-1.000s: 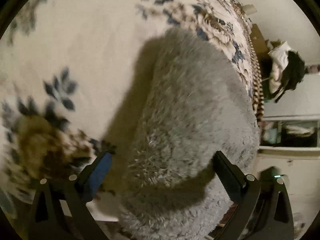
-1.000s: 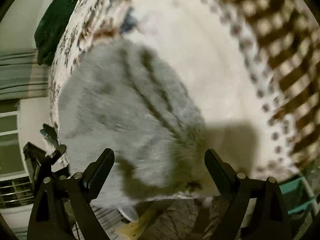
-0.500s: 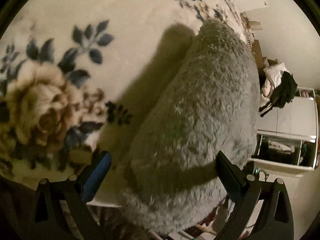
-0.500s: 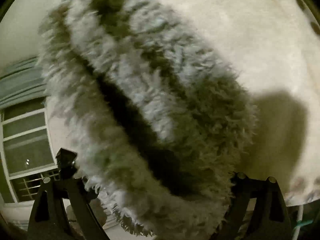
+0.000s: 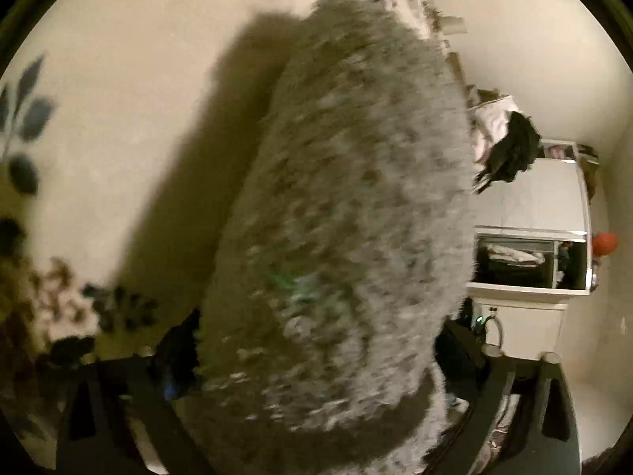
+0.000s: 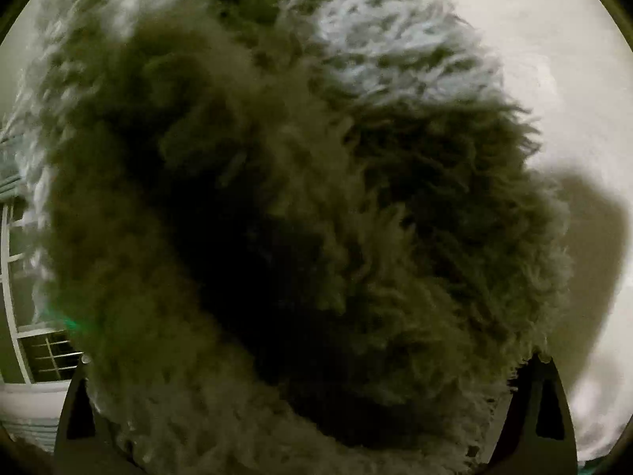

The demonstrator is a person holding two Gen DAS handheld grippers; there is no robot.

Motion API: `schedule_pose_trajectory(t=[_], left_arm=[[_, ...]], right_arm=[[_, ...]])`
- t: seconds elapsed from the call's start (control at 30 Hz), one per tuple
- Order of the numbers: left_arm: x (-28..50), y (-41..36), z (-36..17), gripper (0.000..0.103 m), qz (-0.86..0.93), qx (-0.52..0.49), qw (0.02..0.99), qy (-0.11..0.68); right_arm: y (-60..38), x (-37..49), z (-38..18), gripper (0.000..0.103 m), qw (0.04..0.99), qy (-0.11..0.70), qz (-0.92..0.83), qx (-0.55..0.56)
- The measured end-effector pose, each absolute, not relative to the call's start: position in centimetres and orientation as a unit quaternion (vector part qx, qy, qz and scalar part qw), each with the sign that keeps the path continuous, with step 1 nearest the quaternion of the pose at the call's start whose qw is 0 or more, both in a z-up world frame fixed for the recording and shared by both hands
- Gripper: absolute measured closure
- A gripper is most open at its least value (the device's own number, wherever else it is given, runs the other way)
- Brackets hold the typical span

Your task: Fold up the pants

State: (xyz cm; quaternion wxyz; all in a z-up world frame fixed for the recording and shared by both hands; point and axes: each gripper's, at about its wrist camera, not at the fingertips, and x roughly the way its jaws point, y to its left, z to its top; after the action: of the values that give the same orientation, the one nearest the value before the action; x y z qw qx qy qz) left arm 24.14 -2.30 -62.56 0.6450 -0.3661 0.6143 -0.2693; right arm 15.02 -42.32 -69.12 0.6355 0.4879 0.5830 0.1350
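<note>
The left wrist camera looks forward and downward along the left gripper [image 5: 312, 356], very near the fluffy grey pants [image 5: 348, 198], with the floral blanket [image 5: 118, 99] on its left side and a white cabinet [image 5: 530, 304] at its right edge. The right wrist camera sits even closer over the right gripper [image 6: 316, 415], so the pants [image 6: 296, 198] fill almost its whole frame, a window [image 6: 35, 348] at its left edge. Both views share the pants and the pale blanket [image 6: 554, 39].
</note>
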Motion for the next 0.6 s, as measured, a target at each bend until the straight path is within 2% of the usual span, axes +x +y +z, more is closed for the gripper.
schedule_pose_trajectory(t=[0.07,0.1,0.17,0.37,0.6], left_arm=[[24.1,-2.1,-61.4,0.039,-0.272,-0.356,0.655,0.608],[24.0,-2.1,-60.6,0.044,-0.274,-0.351,0.66,0.605],[23.8,-2.0,-59.6,0.047,-0.277,-0.35,0.664,0.6],[25.2,-2.1,-54.8,0.048,-0.278,-0.343,0.682,0.583],[33.6,-3.5,-49.4,0.048,-0.296,-0.344,0.709,0.539]], right_arm=[[-42.7,14.3,-68.4,0.045,0.645,0.579,0.14,0.478],[-42.7,14.2,-68.0,0.049,0.651,0.576,0.141,0.474],[-42.6,14.1,-66.9,0.058,0.661,0.568,0.14,0.47],[-42.4,15.2,-62.5,0.062,0.679,0.55,0.141,0.466],[-42.3,21.4,-56.5,0.062,0.712,0.524,0.152,0.442]])
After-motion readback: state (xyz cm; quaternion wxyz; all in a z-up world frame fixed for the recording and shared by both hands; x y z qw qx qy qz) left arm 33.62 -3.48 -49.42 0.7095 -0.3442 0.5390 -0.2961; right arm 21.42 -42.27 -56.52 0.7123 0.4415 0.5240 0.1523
